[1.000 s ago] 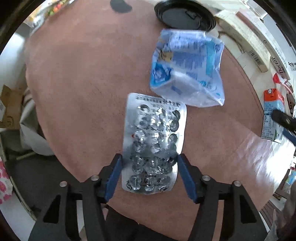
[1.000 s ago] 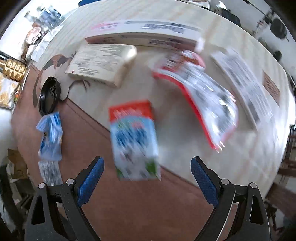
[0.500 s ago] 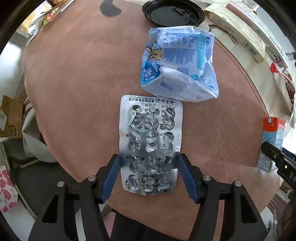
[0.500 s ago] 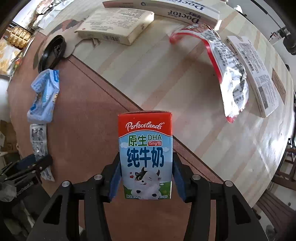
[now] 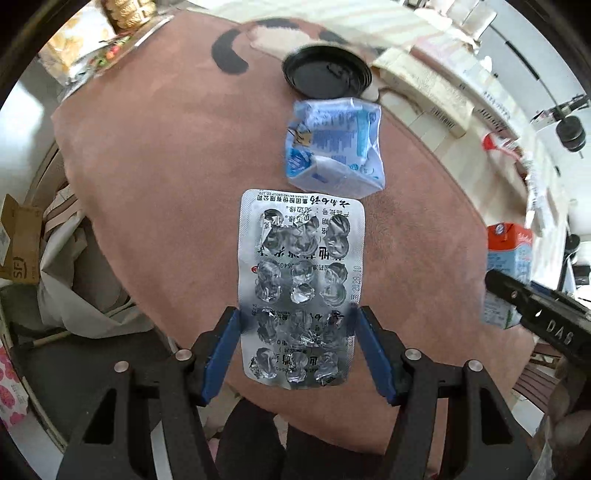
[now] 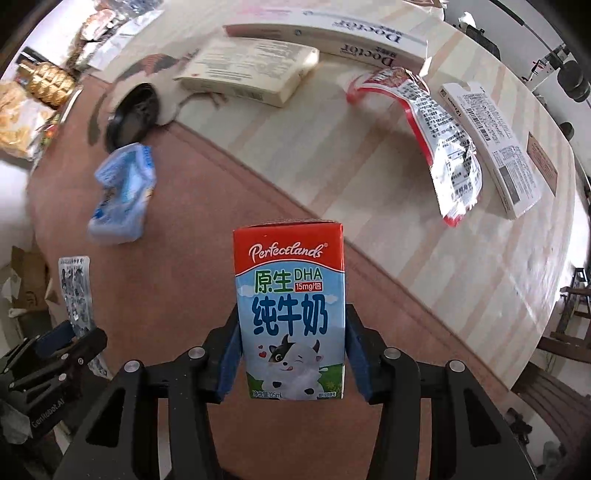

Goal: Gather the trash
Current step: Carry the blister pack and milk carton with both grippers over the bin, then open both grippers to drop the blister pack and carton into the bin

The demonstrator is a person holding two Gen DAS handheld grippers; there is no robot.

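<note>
A silver blister pack with its pockets pressed out hangs above the brown mat, and my left gripper is shut on its lower long edges. My right gripper is shut on a red and blue milk carton, with both blue pads pressed on its sides and the carton upright over the mat. The right wrist view also shows the blister pack at far left. A crushed blue carton lies on the mat just beyond the blister pack.
A black lid sits at the mat's far edge. On the pale wooden table lie a torn red and white wrapper, a cream box, a long white box and a flat white box. Snack packs are at far left.
The right gripper closed on the milk carton and now holds it off the mat. The left gripper rose with the blister pack, so the mat looks farther away.
</note>
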